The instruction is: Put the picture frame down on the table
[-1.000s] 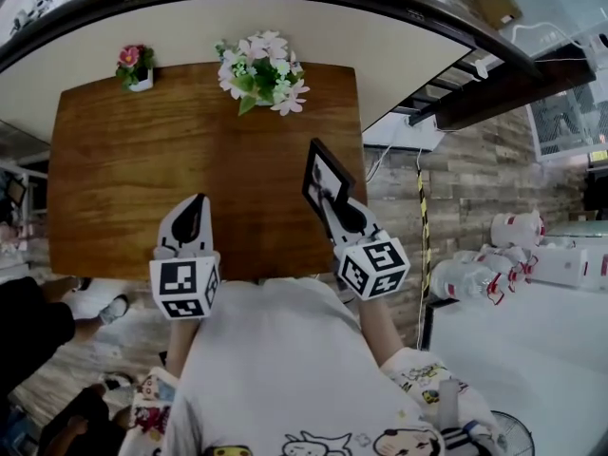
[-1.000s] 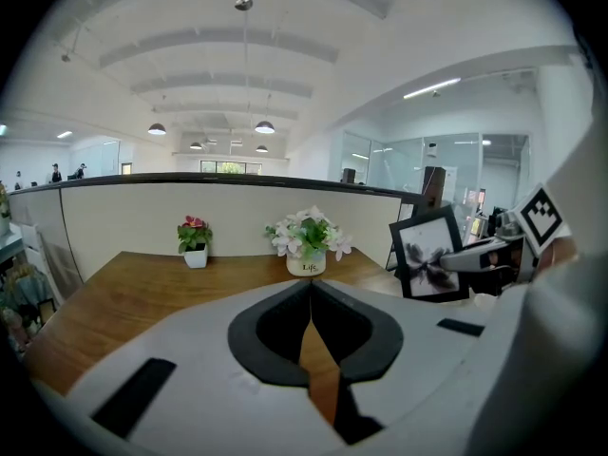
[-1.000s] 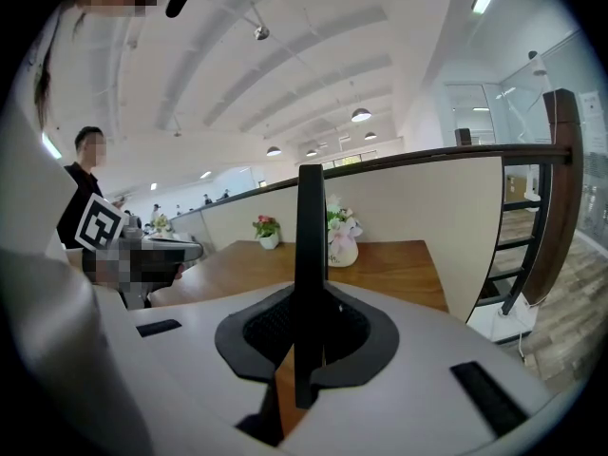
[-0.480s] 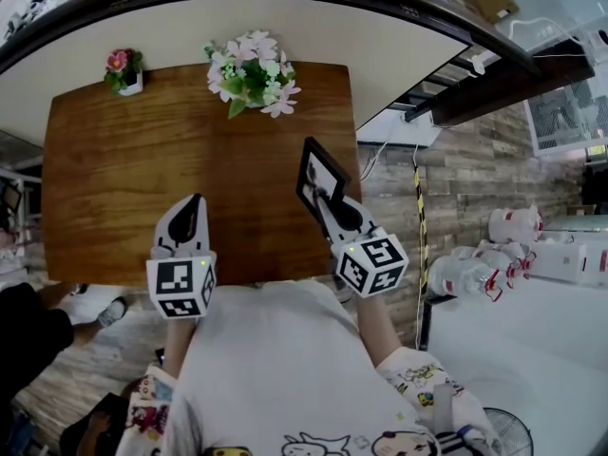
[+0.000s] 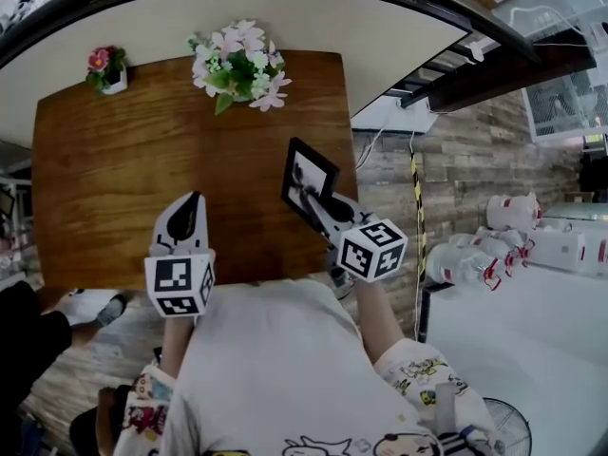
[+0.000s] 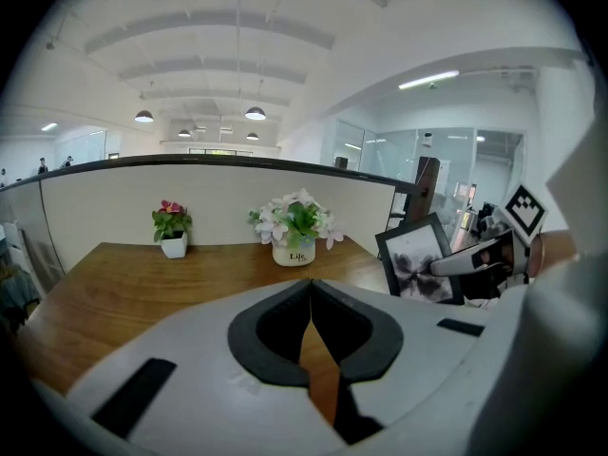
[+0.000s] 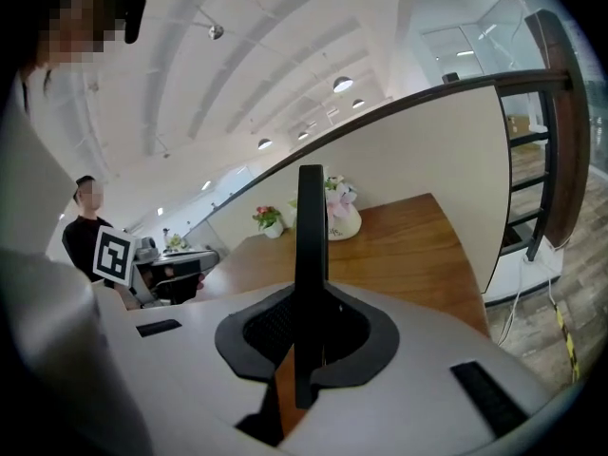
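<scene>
A black picture frame [image 5: 307,180] with a dark print hangs tilted over the right part of the wooden table [image 5: 114,188]. My right gripper [image 5: 316,200] is shut on its lower edge. In the right gripper view the frame [image 7: 311,245] stands edge-on between the jaws of the right gripper [image 7: 306,335]. My left gripper [image 5: 192,200] hovers over the table's front left, shut with nothing in it. From the left gripper view its jaws [image 6: 311,291] meet at the tips, and the frame [image 6: 421,262] shows its face at the right, above the table.
A white pot of pink and white flowers [image 5: 237,65] stands at the table's far edge, a small pot with a red flower [image 5: 103,68] at the far left corner. A curved partition [image 5: 399,46] backs the table. The table's right edge lies just beyond the frame.
The right gripper has lowered and rolled the frame, which now sits further left over the table with more of its face showing. The left gripper has shifted slightly.
</scene>
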A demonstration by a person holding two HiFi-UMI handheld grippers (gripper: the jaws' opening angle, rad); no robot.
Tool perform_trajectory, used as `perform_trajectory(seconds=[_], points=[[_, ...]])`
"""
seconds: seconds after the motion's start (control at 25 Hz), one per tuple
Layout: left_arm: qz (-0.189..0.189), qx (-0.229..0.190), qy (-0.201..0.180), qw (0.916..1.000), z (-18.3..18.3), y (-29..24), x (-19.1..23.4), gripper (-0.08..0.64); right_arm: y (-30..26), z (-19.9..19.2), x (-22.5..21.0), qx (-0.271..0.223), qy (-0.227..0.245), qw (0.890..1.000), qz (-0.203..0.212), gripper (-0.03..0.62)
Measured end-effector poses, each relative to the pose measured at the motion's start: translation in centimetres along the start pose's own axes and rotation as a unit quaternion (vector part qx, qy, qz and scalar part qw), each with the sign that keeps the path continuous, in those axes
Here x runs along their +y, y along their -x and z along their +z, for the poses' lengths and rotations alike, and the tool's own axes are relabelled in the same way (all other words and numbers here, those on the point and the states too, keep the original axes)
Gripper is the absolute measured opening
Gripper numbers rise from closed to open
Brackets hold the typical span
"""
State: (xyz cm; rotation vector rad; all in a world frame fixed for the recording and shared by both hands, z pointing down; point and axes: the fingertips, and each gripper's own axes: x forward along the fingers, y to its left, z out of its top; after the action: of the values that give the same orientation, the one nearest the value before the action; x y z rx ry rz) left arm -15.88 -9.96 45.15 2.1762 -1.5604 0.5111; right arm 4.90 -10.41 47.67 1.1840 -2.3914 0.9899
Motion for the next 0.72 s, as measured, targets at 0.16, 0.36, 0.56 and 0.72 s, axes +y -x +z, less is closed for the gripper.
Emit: perform_trajectory(seconds=[0.16, 0.36, 0.56, 0.72], points=[[-0.005, 0.008, 0.001, 1.0, -0.5, -0.5, -0.3, 0.005, -0.7, -1.3, -0.2, 0.027, -0.01, 1.0, 0.013, 0.031], [-0.013, 0.015, 0.001, 0.9998, -1.1, -1.0, -0.7, 0.005, -1.2, -2.9, -0.2, 0.054, -0.026, 0.998, 0.031, 0.03], [-0.019, 0.022, 0.001, 0.9996, -1.6, -1.5, -1.2, 0.005, -1.9, -4.3, -0.4, 0.078, -0.059, 0.994, 0.05, 0.031], [-0.023, 0.029, 0.002, 0.9993, -2.2, -1.9, -1.6, 0.005, -2.5, -5.3, -0.5, 0.098, -0.081, 0.99, 0.065, 0.031]])
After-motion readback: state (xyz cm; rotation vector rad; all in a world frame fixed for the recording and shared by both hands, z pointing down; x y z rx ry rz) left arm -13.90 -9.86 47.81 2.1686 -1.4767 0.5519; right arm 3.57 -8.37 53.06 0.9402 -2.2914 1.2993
